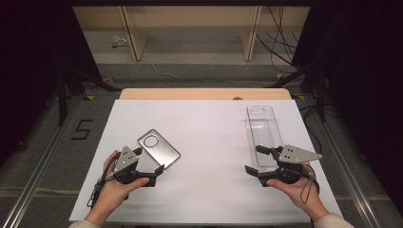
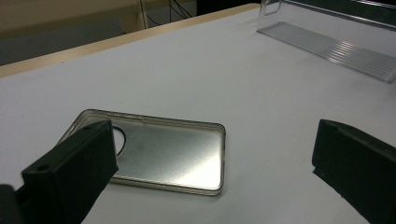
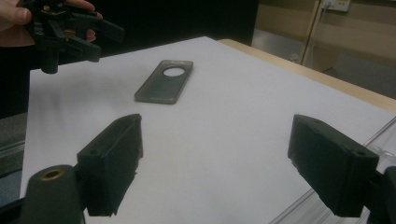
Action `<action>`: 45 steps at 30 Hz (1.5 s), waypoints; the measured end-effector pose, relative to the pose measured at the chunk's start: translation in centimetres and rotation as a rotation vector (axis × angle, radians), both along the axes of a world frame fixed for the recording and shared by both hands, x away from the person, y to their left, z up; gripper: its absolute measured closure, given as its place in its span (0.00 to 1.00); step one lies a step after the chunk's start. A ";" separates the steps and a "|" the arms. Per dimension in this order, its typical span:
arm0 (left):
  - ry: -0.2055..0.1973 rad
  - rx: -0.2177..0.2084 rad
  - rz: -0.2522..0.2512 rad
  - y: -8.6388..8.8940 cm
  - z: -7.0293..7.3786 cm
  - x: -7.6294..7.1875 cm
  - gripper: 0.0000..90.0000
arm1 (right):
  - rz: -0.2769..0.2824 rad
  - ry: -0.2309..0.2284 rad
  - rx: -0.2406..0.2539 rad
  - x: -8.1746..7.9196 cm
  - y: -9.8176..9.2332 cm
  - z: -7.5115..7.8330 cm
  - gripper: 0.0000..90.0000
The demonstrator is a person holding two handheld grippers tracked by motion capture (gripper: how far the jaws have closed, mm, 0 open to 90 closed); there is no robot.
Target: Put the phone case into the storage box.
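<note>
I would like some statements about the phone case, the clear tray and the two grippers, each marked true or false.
1. The phone case lies flat on the white table, near the left gripper. True.
2. The left gripper is shut on the phone case. False: its jaws stand wide open, and the case lies on the table ahead of them, not gripped.
3. The clear tray lies on the right side of the table, by the right gripper. True.
4. The phone case lies inside the clear tray. False: the two are far apart, on opposite sides of the table.
5. The right gripper holds the tray up in the air. False: its jaws are open and the tray rests on the table.
</note>
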State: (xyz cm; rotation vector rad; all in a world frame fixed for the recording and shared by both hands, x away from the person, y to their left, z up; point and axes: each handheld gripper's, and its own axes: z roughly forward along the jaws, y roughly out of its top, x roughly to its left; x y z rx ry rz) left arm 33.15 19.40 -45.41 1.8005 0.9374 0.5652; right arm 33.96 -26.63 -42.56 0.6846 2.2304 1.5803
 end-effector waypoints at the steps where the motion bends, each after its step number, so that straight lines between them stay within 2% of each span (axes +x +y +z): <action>1: 0.001 -0.002 0.001 0.0 0.0 0.0 0.00 | 0.000 -0.002 0.000 0.0 0.0 0.0 0.21; 7: 0.000 -0.001 0.009 0.1 0.1 0.0 0.00 | 0.001 -0.001 0.002 0.0 0.1 0.0 0.21; 10: -0.004 -0.002 0.009 -0.1 0.4 0.3 0.10 | -0.001 0.000 0.004 0.0 0.1 0.0 0.21; 11: -0.012 0.009 0.024 -0.3 0.7 0.4 0.20 | -0.002 0.001 0.005 0.0 0.1 0.0 0.21; 12: -0.040 0.031 0.059 -0.7 1.1 0.9 0.31 | -0.002 0.002 0.003 0.0 0.2 0.0 0.21; 16: -0.035 0.059 0.081 -1.5 1.5 1.8 0.72 | 0.001 -0.001 -0.001 0.0 0.3 0.0 0.21; 17: -0.026 0.061 0.082 -1.8 1.7 2.2 0.82 | 0.001 -0.001 -0.001 0.0 0.3 0.0 0.21; 18: -0.009 0.054 0.082 -2.1 1.8 2.6 0.82 | 0.002 -0.002 0.000 0.0 0.3 0.0 0.21; 19: 0.025 0.052 0.091 -2.8 1.9 3.5 0.96 | 0.002 0.001 0.001 -0.1 0.4 0.0 0.21; 20: 0.025 0.052 0.091 -2.8 1.9 3.5 1.00 | 0.002 0.001 0.001 -0.1 0.4 0.0 0.21; 21: 0.059 0.052 0.084 -3.6 1.9 4.5 1.00 | 0.002 0.003 0.001 -0.1 0.4 0.0 0.21; 22: 0.074 0.054 0.085 -4.1 1.9 5.1 1.00 | 0.003 0.002 0.001 0.0 0.4 0.0 0.21; 24: 0.086 0.059 0.085 -4.5 1.8 5.6 1.00 | 0.000 0.002 0.000 0.0 0.4 0.0 0.21; 25: 0.114 0.061 0.091 -5.3 1.7 6.6 1.00 | 0.001 0.003 0.000 0.0 0.4 0.0 0.21; 26: 0.114 0.061 0.091 -5.3 1.7 6.6 1.00 | 0.001 0.003 -0.001 0.0 0.4 0.0 0.21; 27: 0.135 0.070 0.099 -6.0 1.4 7.7 1.00 | -0.001 0.003 -0.003 0.0 0.3 0.0 0.21; 29: 0.148 0.073 0.103 -6.2 1.2 8.2 1.00 | 0.000 0.003 -0.002 0.0 0.3 -0.1 0.21; 31: 0.183 0.108 0.109 -6.9 0.4 9.5 1.00 | 0.002 0.003 -0.001 0.0 0.3 -0.1 0.21; 35: 0.214 0.137 0.114 -7.4 -0.3 10.3 1.00 | 0.004 0.004 0.002 0.0 0.3 -0.1 0.21; 36: 0.246 0.151 0.113 -7.6 -0.8 10.6 1.00 | 0.005 0.004 0.001 0.0 0.3 -0.1 0.21; 40: 0.279 0.180 0.108 -7.9 -1.7 11.0 1.00 | 0.006 0.005 0.000 0.0 0.3 -0.1 0.21; 43: 0.309 0.189 0.109 -8.1 -2.6 11.2 1.00 | 0.007 0.005 0.001 0.0 0.3 -0.1 0.21; 45: 0.313 0.187 0.112 -8.1 -2.8 11.2 1.00 | 0.007 0.006 0.000 0.0 0.3 -0.1 0.21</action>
